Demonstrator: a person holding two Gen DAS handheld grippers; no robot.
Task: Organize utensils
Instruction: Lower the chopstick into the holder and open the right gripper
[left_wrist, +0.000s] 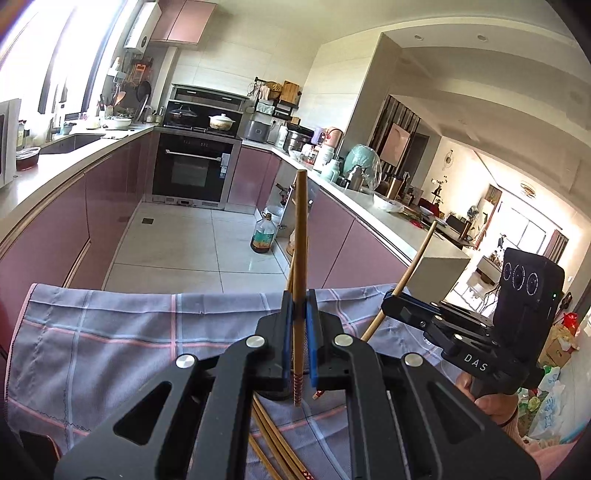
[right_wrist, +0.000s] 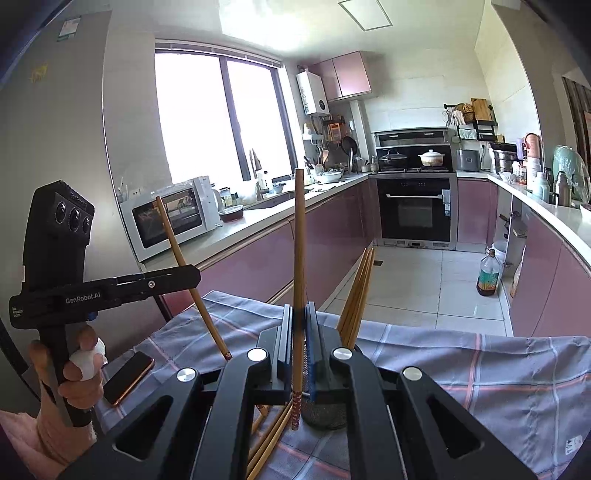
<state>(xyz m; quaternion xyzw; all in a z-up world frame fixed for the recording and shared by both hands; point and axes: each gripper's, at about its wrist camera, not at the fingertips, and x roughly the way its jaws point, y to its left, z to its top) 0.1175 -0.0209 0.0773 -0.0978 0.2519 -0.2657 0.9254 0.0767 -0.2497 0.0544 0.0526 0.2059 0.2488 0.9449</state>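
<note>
Left gripper and right gripper side by side, jaws clamped, tilted slightly downward.

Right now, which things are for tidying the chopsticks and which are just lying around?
For the job: chopstick in left gripper; chopstick in right gripper; loose chopsticks; mesh holder.
Lying about: phone; oil bottle; microwave; checked cloth.

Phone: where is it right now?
Right wrist view, lower left: the phone lies flat on the checked cloth, beside the hand holding the left gripper. The left wrist view doesn't show it.
</note>
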